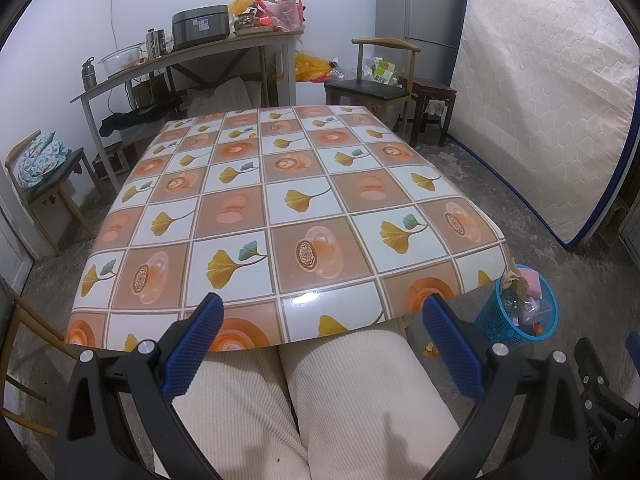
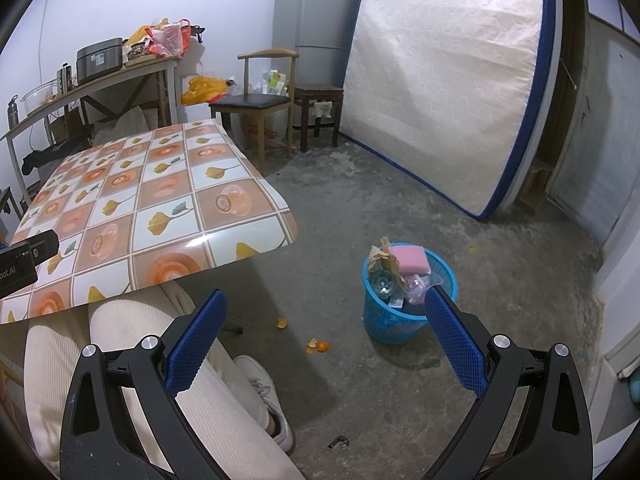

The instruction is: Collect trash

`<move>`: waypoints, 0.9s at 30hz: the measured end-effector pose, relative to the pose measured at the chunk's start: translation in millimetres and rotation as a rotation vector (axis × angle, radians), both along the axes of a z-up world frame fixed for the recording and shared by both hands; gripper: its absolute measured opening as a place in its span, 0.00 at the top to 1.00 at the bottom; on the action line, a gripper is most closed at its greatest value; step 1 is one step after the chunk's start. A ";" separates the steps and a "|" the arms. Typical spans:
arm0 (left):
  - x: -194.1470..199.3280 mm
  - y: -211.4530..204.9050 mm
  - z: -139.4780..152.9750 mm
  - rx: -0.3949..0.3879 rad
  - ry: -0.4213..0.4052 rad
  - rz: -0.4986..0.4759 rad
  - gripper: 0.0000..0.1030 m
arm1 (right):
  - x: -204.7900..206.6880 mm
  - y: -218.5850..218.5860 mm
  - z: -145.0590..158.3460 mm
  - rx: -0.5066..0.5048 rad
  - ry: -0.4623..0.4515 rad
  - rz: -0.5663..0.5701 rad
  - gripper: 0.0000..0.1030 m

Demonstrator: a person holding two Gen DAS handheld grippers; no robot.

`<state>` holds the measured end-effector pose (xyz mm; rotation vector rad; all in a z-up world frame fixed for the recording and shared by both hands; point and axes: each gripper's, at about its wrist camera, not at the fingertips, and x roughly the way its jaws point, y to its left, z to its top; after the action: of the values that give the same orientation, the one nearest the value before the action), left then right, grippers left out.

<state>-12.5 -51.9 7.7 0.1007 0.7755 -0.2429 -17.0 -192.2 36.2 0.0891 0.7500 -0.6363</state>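
Observation:
A blue mesh trash basket (image 2: 400,320) stands on the concrete floor right of the table; it also shows in the left wrist view (image 1: 500,326). It holds a pink sponge (image 2: 412,260), crumpled brown paper (image 2: 384,258), a clear glass piece and plastic wrap. Orange peel bits (image 2: 318,346) lie on the floor left of the basket. My left gripper (image 1: 323,340) is open and empty, held over the person's lap at the table's near edge. My right gripper (image 2: 326,334) is open and empty, above the floor just in front of the basket.
The table (image 1: 280,200) has a tiled ginkgo-pattern cloth. The person's cream-trousered legs (image 1: 320,400) and a white shoe (image 2: 264,392) are below. A mattress (image 2: 440,80) leans on the right wall. Chairs, a stool, a fridge and a cluttered side table stand behind.

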 end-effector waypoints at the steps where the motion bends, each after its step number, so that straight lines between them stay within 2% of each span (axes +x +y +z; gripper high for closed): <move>1: 0.0 0.0 0.1 0.000 0.000 0.000 0.05 | 0.1 -0.2 0.7 0.000 -0.001 0.000 0.08; 27: 0.5 1.4 -0.1 0.001 0.005 0.000 0.05 | 1.7 2.2 2.2 -0.001 -0.001 -0.002 0.08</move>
<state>-12.0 -50.5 7.6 0.1016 0.7805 -0.2431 -15.3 -189.9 38.4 0.0890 0.7489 -0.6388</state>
